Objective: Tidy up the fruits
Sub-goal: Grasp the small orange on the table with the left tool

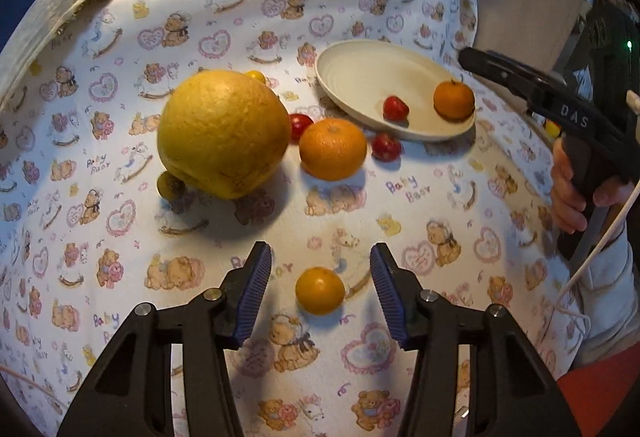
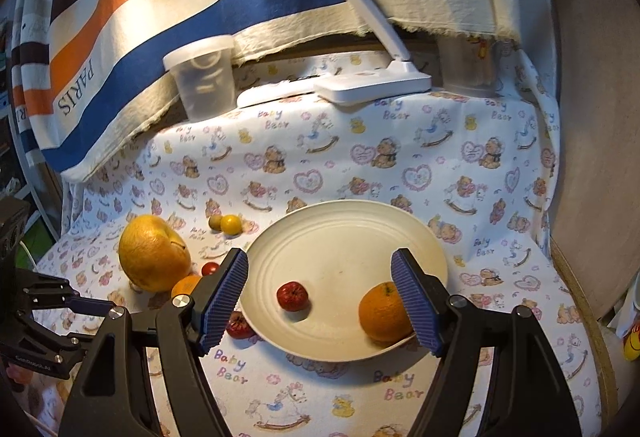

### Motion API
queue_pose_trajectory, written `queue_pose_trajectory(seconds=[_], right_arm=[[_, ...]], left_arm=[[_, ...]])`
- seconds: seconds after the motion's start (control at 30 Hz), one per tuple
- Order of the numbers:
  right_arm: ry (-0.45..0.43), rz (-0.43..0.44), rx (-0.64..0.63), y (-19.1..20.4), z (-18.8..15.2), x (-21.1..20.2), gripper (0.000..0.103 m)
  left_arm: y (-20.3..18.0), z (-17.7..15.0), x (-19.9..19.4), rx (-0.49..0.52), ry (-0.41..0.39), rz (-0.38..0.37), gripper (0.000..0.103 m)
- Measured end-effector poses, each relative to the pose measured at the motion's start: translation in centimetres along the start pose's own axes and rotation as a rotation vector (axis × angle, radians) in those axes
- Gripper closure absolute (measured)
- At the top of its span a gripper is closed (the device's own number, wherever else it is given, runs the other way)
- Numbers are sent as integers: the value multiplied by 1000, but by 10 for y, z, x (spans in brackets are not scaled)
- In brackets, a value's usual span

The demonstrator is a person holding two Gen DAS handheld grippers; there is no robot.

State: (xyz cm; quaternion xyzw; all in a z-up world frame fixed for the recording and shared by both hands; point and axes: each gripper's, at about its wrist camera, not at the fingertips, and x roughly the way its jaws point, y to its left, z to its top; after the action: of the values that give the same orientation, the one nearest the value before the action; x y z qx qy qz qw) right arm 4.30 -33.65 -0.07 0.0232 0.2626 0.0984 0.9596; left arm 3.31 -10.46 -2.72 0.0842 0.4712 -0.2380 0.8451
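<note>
My left gripper (image 1: 321, 269) is open, its jaws on either side of a small orange fruit (image 1: 319, 290) on the cloth. Beyond it lie a big yellow pomelo (image 1: 223, 133), an orange (image 1: 333, 148), two red fruits (image 1: 386, 146) and small yellow ones. A cream plate (image 2: 340, 237) holds an orange (image 2: 382, 311) and a red fruit (image 2: 293, 296). My right gripper (image 2: 324, 285) is open and empty just above the plate's near side; it also shows in the left wrist view (image 1: 532, 85).
A white desk lamp (image 2: 372, 81) and a clear plastic cup (image 2: 204, 77) stand at the back of the table. A striped cloth (image 2: 160, 17) hangs behind. The bear-print tablecloth (image 2: 320, 389) covers the table.
</note>
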Motion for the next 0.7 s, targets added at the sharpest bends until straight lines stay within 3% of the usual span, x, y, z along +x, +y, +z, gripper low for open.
queue_pose_trajectory(seconds=[0.3,0.43,0.7], right_arm=[[33,-11,-24,7,-5,9,27],[38,-13,-18,6,-5,10,27],[36,0,-9,4,-4,9,27]], left_arm=[[5,-4,12,-30,66,-3,54],[3,-5,15,-25,80,-3,75],[9,-2,-7,-77,-34,24,76]])
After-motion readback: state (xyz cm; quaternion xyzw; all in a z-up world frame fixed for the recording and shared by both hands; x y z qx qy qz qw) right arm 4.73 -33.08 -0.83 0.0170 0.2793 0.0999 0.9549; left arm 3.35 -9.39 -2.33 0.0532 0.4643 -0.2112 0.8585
